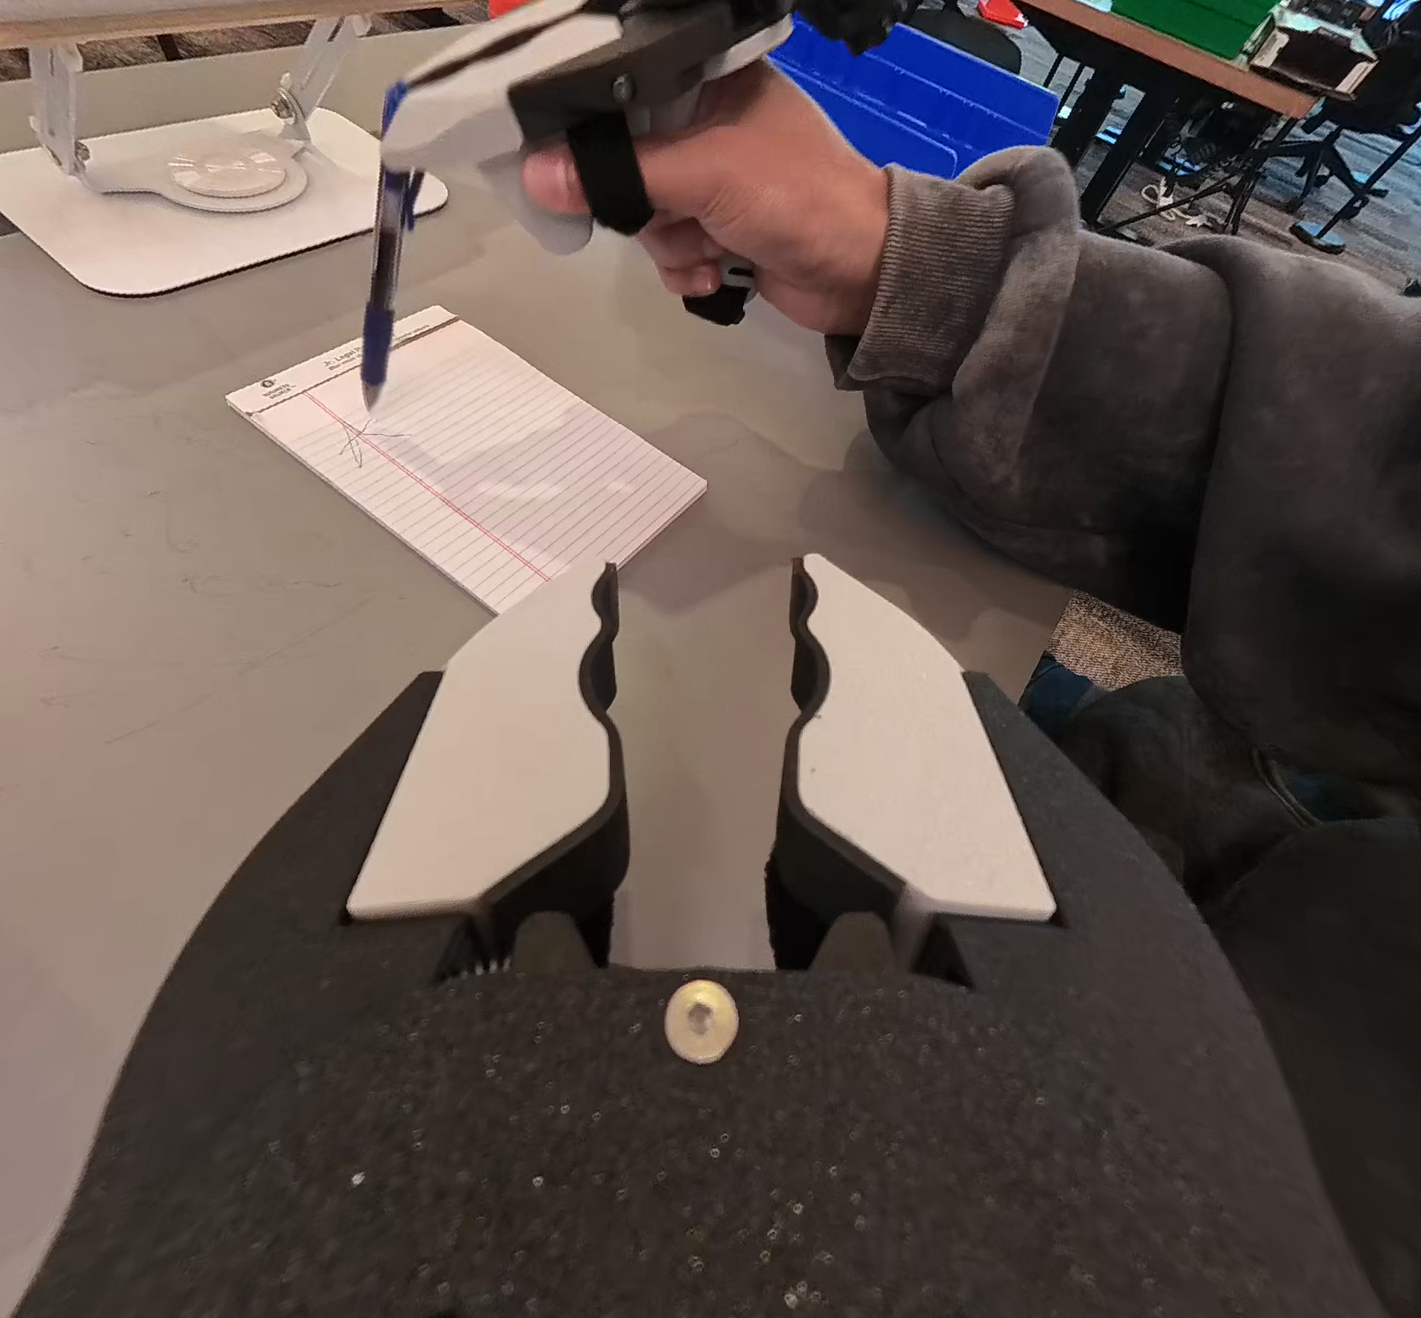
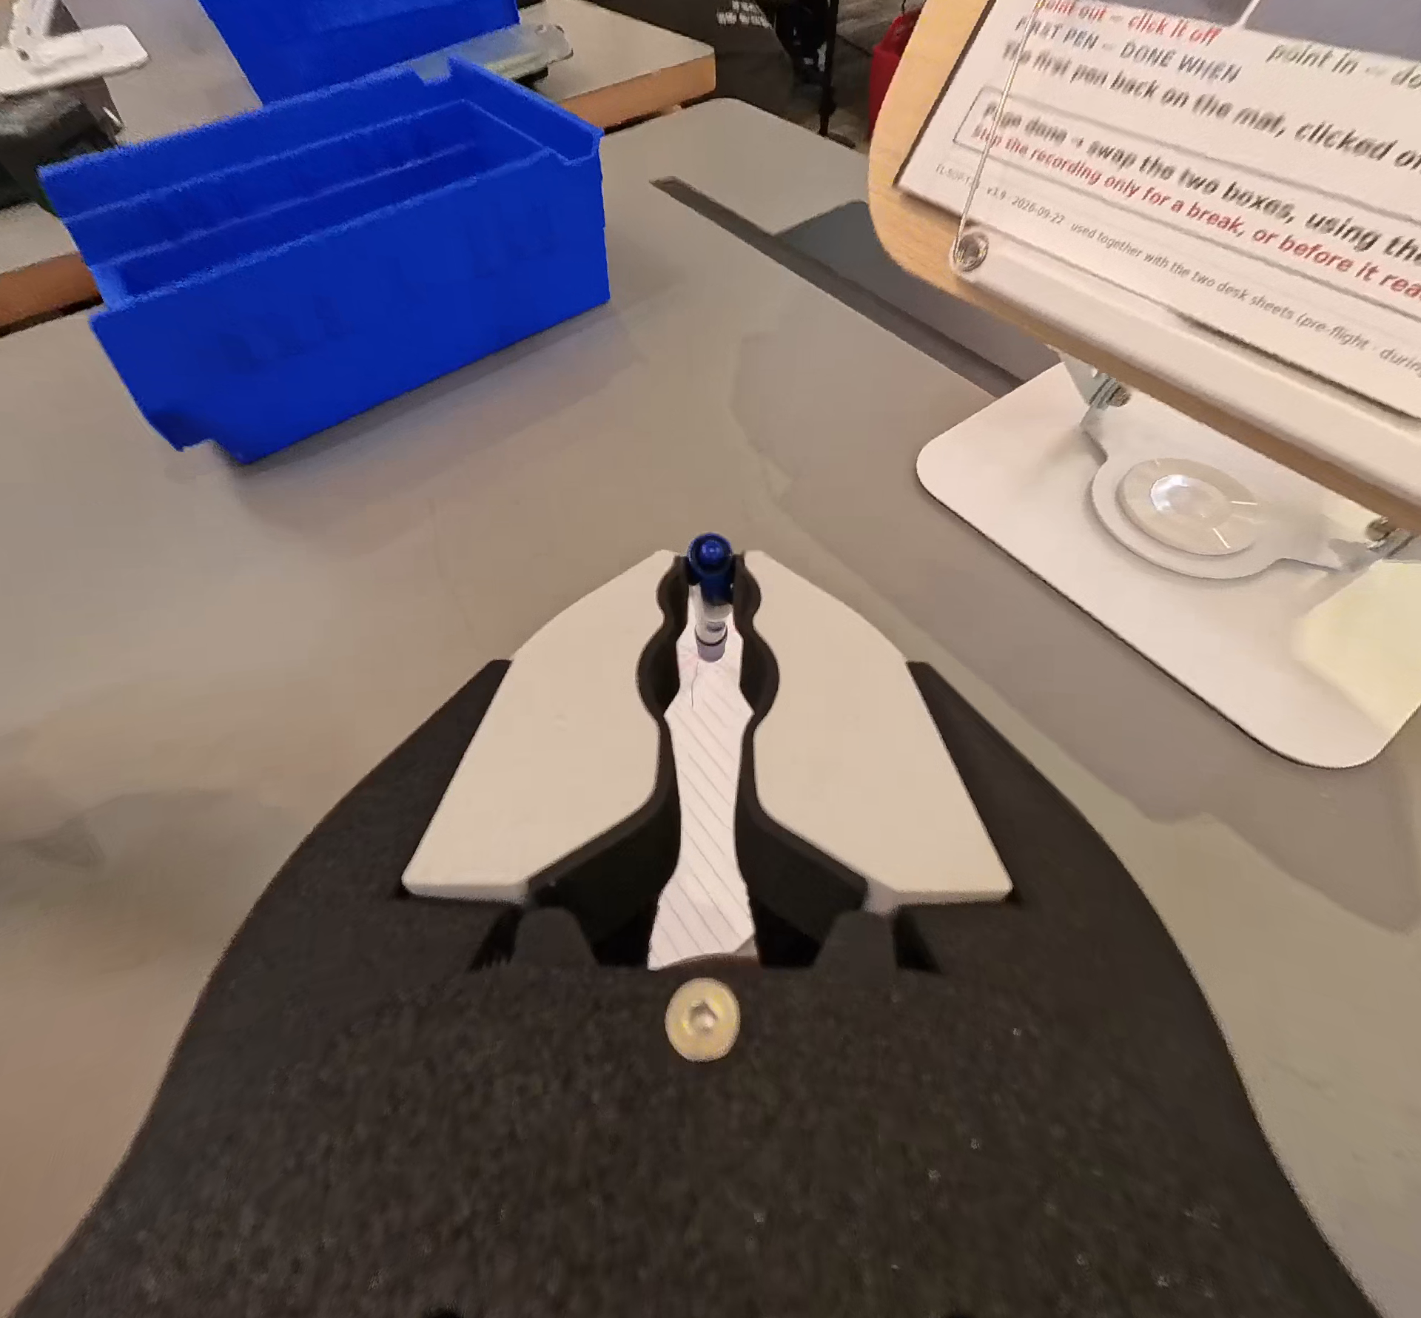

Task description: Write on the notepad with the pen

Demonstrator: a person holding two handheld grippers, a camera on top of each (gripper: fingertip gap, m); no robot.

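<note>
A white lined notepad [image 1: 469,458] lies on the grey table with a small ink scribble near its top left. My right gripper [image 1: 404,108] is shut on a blue pen [image 1: 382,297], held point down, the tip just above the scribble. In the right wrist view the right gripper [image 2: 709,566] pinches the pen [image 2: 709,589] at its fingertips, and lined paper [image 2: 703,820] shows in the slot between the fingers. My left gripper [image 1: 703,574] is open and empty, near the pad's near right corner, above the table.
A white stand [image 1: 192,205] holding an instruction board [image 2: 1199,128] sits behind the pad. A blue bin [image 2: 338,266] stands on the table beyond the right gripper. The person's grey sleeve [image 1: 1076,397] rests at the right table edge. The tips of one gripper are about 20 cm away from the tips of the other.
</note>
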